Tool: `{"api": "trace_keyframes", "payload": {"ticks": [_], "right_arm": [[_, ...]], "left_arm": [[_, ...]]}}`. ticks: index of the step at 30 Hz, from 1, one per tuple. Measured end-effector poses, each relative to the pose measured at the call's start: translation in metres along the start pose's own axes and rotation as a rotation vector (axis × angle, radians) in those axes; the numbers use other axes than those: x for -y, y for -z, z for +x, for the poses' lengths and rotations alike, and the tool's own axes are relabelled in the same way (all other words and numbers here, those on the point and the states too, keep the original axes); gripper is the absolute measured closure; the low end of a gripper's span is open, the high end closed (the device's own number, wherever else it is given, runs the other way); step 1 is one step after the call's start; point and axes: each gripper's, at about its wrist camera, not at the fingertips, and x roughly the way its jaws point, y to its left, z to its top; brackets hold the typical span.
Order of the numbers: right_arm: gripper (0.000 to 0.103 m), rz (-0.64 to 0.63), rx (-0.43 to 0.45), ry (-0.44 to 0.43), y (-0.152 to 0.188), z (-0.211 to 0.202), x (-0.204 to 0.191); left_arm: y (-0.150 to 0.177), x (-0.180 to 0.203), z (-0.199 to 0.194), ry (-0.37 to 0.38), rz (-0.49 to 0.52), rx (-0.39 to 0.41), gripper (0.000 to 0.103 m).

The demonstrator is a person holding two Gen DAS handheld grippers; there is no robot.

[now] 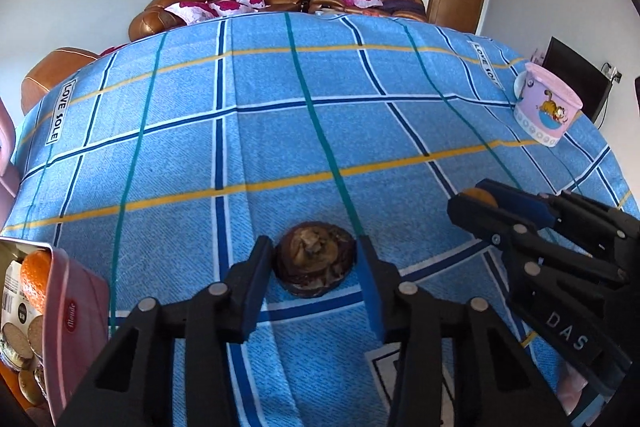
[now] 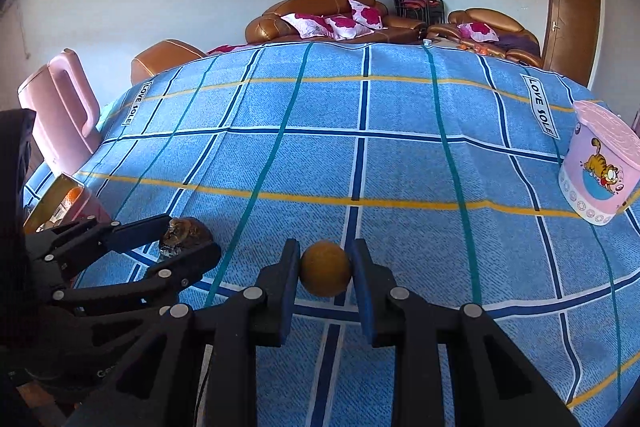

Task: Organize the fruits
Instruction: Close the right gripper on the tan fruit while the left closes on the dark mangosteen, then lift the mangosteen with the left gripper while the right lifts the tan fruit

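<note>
A dark brown fruit (image 1: 315, 259) with a dry crown rests on the blue checked cloth (image 1: 240, 131). My left gripper (image 1: 314, 241) straddles it, and both blue pads touch its sides. From the right wrist view the same fruit (image 2: 186, 229) shows between the fingers of the left gripper (image 2: 192, 233). My right gripper (image 2: 326, 245) is shut on a small round orange-brown fruit (image 2: 326, 269), held just above the cloth. In the left wrist view the right gripper (image 1: 470, 193) comes in from the right, with that fruit (image 1: 478, 197) peeking out between its pads.
A pink tin (image 1: 76, 307) at the near left holds an orange (image 1: 38, 279) and biscuits. A pink cartoon-cat tub (image 2: 600, 167) stands at the right edge of the table. A pink jug (image 2: 60, 107) sits at the far left. Brown sofas lie beyond the table.
</note>
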Motion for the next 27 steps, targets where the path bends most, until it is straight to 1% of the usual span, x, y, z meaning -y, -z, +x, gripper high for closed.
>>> {"api": "trace_keyframes", "payload": {"ticks": [4, 9, 14, 27], "right_arm": [[0.075, -0.007, 0.018, -0.017, 0.001, -0.004, -0.001], [0.075, -0.037, 0.042, -0.024, 0.001, -0.008, -0.008], [0.075, -0.059, 0.073, -0.033, 0.002, -0.014, -0.012], [0.075, -0.066, 0.159, -0.053, 0.003, -0.032, -0.013]], "left_arm": [[0.001, -0.003, -0.007, 0.008, -0.015, 0.032, 0.059], [0.001, -0.003, -0.015, -0.01, -0.013, 0.074, 0.059], [0.002, -0.006, -0.023, -0.012, -0.02, 0.113, 0.059], [0.004, -0.005, -0.038, -0.018, -0.01, 0.199, 0.059]]}}
